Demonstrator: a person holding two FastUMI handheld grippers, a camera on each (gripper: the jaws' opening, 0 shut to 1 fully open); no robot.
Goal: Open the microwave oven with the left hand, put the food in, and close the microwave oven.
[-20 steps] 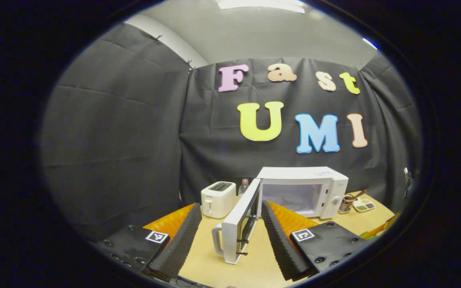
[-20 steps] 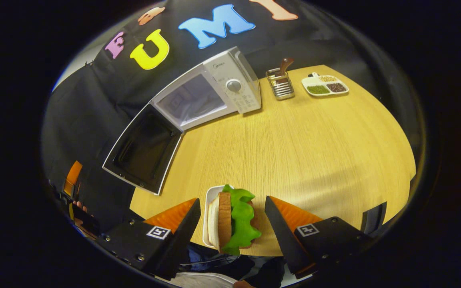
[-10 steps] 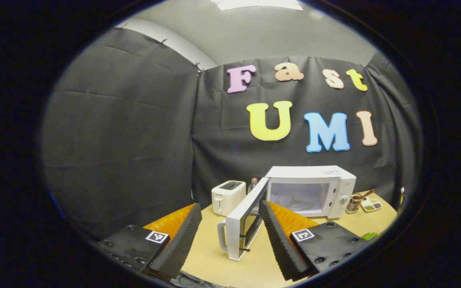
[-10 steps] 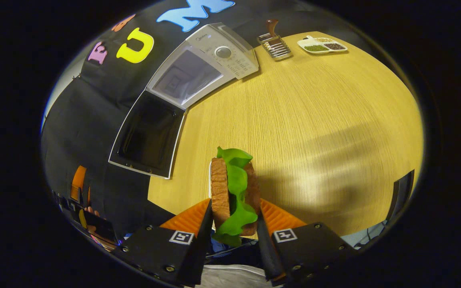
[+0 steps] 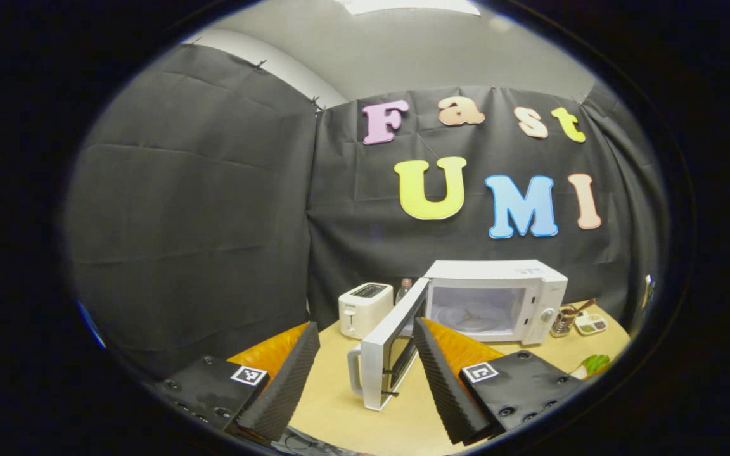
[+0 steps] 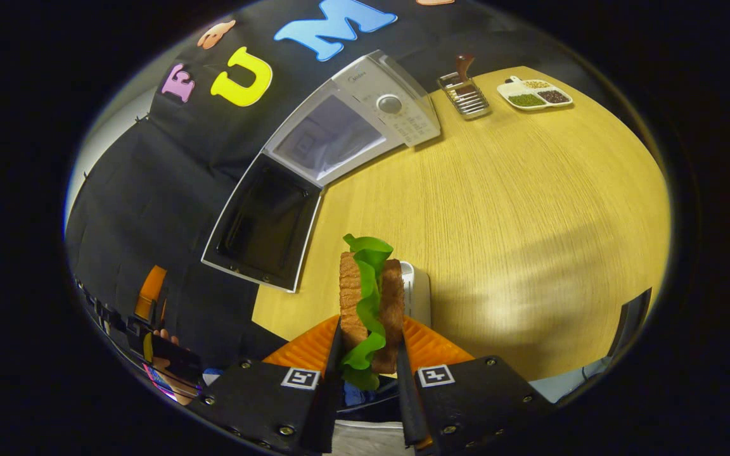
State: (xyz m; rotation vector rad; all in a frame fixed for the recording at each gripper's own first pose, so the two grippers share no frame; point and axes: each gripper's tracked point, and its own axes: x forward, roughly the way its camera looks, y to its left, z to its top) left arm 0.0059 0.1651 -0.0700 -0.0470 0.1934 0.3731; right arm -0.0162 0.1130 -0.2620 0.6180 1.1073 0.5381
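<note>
The white microwave [image 5: 495, 297] [image 6: 365, 120] stands at the back of the wooden table with its door [image 5: 383, 358] [image 6: 267, 225] swung wide open to the left. My right gripper [image 6: 369, 326] is shut on the sandwich [image 6: 370, 294], two brown bread slices on edge with green lettuce between. It is held just above a small white plate [image 6: 418, 296] near the table's front edge. My left gripper [image 5: 365, 326] is open and holds nothing, a short way in front of the door's handle. The sandwich's lettuce [image 5: 593, 364] peeks in at the right.
A white toaster [image 5: 365, 307] and a bottle [image 5: 405, 288] stand left of the microwave. A utensil rack [image 6: 464, 95] and a divided dish [image 6: 535, 95] sit to its right. The wooden table [image 6: 517, 209] spreads out before it. A hand [image 6: 165, 342] holds the other gripper at lower left.
My right gripper closed on the sandwich and raised it off the white plate. The left gripper drew back slightly from the open door.
</note>
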